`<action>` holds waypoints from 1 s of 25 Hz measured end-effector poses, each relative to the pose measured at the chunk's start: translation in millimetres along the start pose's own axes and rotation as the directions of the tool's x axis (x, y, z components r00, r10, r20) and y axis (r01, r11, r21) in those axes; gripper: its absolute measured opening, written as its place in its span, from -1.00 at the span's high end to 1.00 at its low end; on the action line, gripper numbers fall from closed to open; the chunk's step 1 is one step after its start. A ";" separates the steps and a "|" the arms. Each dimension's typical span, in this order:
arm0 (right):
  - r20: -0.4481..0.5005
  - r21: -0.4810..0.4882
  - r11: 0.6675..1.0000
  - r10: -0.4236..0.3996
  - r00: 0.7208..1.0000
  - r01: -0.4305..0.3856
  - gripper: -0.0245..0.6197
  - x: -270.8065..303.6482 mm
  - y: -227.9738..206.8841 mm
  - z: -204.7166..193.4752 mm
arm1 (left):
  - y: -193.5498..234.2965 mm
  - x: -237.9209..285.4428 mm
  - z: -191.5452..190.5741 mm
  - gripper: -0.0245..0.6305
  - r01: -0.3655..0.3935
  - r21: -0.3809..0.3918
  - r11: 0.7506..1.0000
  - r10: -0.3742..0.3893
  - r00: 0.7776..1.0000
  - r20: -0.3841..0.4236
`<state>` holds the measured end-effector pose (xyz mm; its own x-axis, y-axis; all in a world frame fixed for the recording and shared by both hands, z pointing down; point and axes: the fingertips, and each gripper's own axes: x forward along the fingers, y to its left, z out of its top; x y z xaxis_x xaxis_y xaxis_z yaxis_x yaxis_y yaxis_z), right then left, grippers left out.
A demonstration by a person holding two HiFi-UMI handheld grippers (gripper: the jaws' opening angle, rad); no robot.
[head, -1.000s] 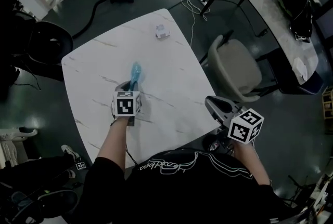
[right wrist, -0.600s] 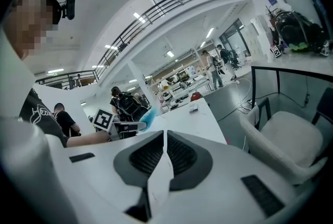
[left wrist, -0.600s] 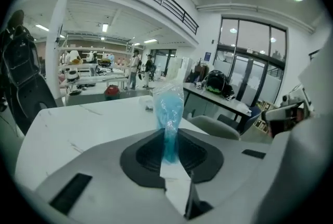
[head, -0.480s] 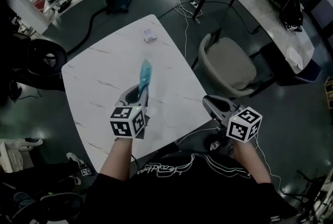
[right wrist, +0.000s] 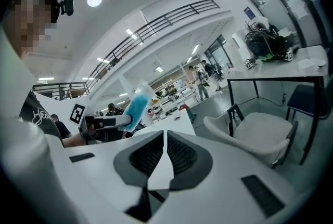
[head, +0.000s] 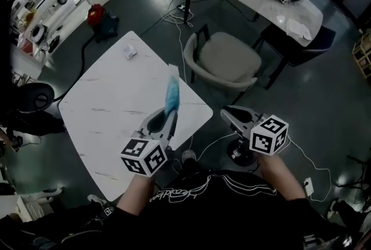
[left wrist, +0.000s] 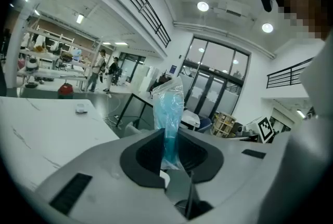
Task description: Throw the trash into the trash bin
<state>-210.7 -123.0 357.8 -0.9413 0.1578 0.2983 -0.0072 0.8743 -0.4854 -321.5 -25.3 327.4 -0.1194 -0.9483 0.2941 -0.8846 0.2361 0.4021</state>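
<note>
Head view: since earlier frames, blue wrapper [head: 172, 94] lifted off white table [head: 104, 104], now above table's right edge, pinched in left gripper [head: 168, 118]. Pickup looks done; no bin visible. Long axis points up-frame, away from person. Right gripper [head: 232, 116] at lower right.
Left gripper view: wrapper upright at centre, lower end clamped.
Right gripper view: jaws pressed together, empty.

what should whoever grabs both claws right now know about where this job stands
Left claw: shut on the blue plastic bag, held upright clear of the white table.
Right claw: shut, empty.
A small white item lies at the table's far end.
Done: bag picked up.
To do: find the trash bin, which no view shows, and drop the bag in; the white item may be trash too.
</note>
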 end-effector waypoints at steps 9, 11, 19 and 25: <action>0.126 0.025 0.989 -0.146 0.981 0.144 0.78 -150.3 -25.0 -16.2 | -157.3 31.8 -35.2 0.78 0.254 0.024 0.967 -0.253 0.966 -0.054; 0.157 0.040 0.981 -0.196 0.968 0.192 0.78 -189.5 -31.3 -21.8 | -192.1 37.4 -45.6 0.78 0.303 0.038 0.952 -0.300 0.951 -0.072; 0.285 0.071 0.929 -0.367 0.886 0.362 0.78 -344.6 -23.2 -46.9 | -334.5 41.3 -83.4 0.78 0.498 0.095 0.862 -0.485 0.864 -0.135; 0.304 0.141 0.882 -0.471 0.828 0.450 0.78 -421.6 -25.8 -90.6 | -402.2 48.5 -140.2 0.78 0.574 0.081 0.815 -0.546 0.807 -0.226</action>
<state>216.9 -170.6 319.0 -0.8788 -0.4204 0.2257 -0.4772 0.7775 -0.4096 91.7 -136.5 301.4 0.4883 -0.8460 0.2142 -0.8260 -0.3688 0.4262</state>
